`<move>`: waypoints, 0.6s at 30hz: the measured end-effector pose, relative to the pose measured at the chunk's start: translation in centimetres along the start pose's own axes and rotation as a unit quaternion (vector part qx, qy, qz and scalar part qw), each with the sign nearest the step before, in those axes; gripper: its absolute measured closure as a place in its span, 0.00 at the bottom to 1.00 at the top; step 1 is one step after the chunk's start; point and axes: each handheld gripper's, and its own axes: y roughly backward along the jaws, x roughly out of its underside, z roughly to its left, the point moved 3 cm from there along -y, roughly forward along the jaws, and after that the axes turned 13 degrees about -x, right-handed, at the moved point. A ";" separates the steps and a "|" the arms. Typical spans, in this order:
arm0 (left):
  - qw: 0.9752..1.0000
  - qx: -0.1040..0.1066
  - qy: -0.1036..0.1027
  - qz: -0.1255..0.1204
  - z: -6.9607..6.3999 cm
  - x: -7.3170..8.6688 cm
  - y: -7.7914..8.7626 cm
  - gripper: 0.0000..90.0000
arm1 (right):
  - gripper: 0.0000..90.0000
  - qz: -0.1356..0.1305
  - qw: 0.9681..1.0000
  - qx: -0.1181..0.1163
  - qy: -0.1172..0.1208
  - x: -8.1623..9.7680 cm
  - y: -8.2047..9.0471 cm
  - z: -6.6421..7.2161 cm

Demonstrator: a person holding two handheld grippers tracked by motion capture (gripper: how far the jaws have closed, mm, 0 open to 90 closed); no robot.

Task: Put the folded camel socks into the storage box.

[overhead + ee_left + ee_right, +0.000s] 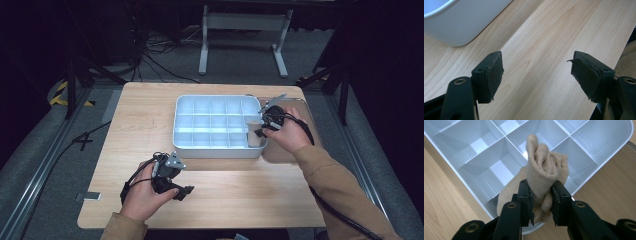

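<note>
A rolled beige sock [544,173] is pinched between the black jaws of my right gripper [542,202], which is shut on it. It hangs over the near right corner of the white divided tray [186,102], seen in the high view as the beige sock [254,134] beside my right gripper [261,131]. My left gripper [184,191] rests low over the bare wooden table [145,120], near the front edge. Its jaws stand wide apart with nothing between them, my left gripper [537,75] looking along the wood grain.
The tray holds several shallow compartments, all bare as far as I see. A clear flat lid or mat [307,115] lies under the tray's right side. One rounded corner of the tray [454,27] shows ahead of the left jaws. Floor cables and a table frame lie beyond.
</note>
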 end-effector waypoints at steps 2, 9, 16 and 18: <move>1.000 0.001 0.005 0.001 0.0 0.1 0.0 0.29 | 0.80 0.012 1.000 0.002 0.004 0.0 -0.4 -0.1; 1.000 0.000 0.006 -0.001 0.0 0.1 0.0 0.29 | 0.80 0.038 0.999 -0.002 -0.004 0.3 -1.7 0.1; 1.000 -0.001 0.000 0.001 0.0 -0.1 -0.2 0.29 | 0.80 0.064 0.998 -0.001 -0.010 0.3 -2.5 0.1; 1.000 0.001 -0.001 0.001 0.0 -0.1 -0.2 0.29 | 0.80 0.072 0.997 0.000 -0.012 0.3 -2.7 0.2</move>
